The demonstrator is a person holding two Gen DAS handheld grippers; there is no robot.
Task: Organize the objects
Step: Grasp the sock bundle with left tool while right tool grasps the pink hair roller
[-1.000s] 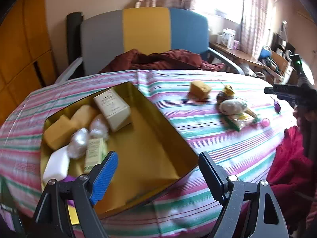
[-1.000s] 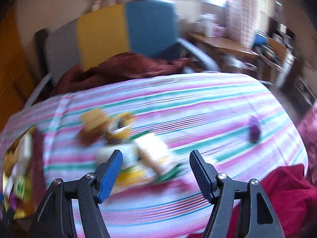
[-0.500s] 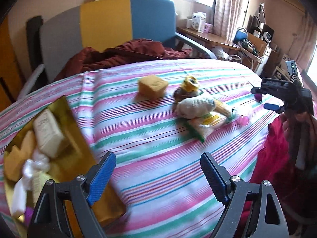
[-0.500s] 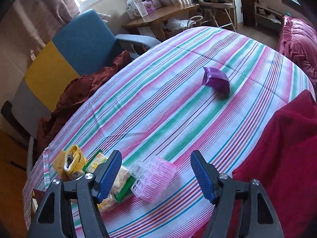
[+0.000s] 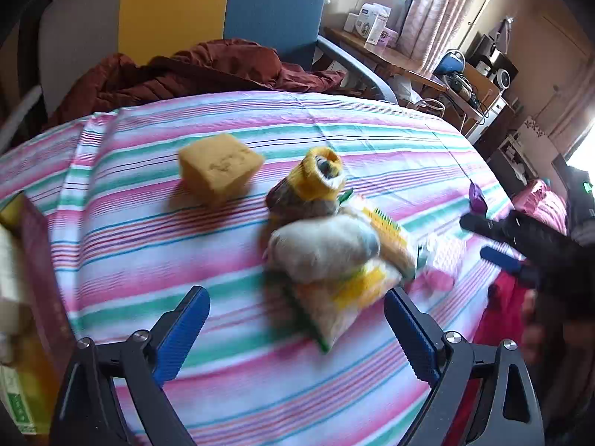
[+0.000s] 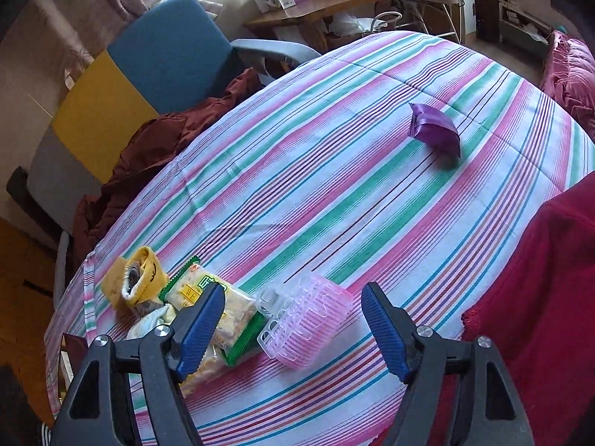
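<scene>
On the striped tablecloth lies a heap: a whitish bundle, a snack packet, a yellow sock and a pink plastic basket. A yellow sponge block sits apart to the left. My left gripper hovers just short of the heap, jaws opening, nothing between them. My right gripper stands over the pink basket, jaws opening, pads clear of it. A purple packet lies farther off. The right gripper also shows in the left wrist view.
A gold tin with boxes in it sits at the left edge. A chair with dark red cloth stands behind the table. A red cloth hangs at the near right edge.
My left gripper swung right from over the gold tin to the heap and spread wider. My right gripper rolled and settled over the pink basket, opening a little.
</scene>
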